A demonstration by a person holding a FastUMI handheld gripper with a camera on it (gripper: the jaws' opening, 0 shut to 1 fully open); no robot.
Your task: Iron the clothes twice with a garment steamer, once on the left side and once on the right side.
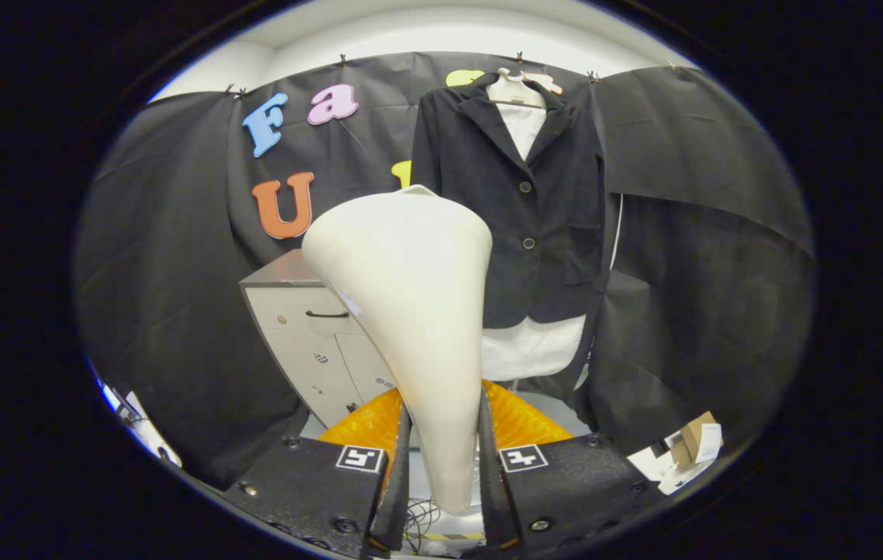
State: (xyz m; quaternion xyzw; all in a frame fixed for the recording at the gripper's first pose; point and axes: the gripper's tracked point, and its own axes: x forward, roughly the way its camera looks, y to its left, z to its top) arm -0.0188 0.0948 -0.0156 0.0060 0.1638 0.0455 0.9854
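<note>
Right now the gripper (441,459) has its two fingers closed tight on the thin handle of the garment steamer (410,311), one finger pressing on each side. The steamer is cream colored and stands up tall between the fingers, thin at the bottom and wide at the top, and its wide head leans a little to the left.

The clothes are farther away, past the steamer and a bit to the right. A dark jacket (523,210) hangs there on a hanger (515,87) over a white shirt (530,350), with the shirt's hem showing below the jacket. The jacket hangs straight up and down, so each pass should go along that tall line.

The steamer head is well apart from the cloth and no ironing looks started yet. I think the head needs to go forward and to the right to reach the jacket's left side first.

A gray cabinet (309,327) stands low on the left, near the wall, behind the steamer. Some small boxes (694,443) lie on the floor at the near right.
</note>
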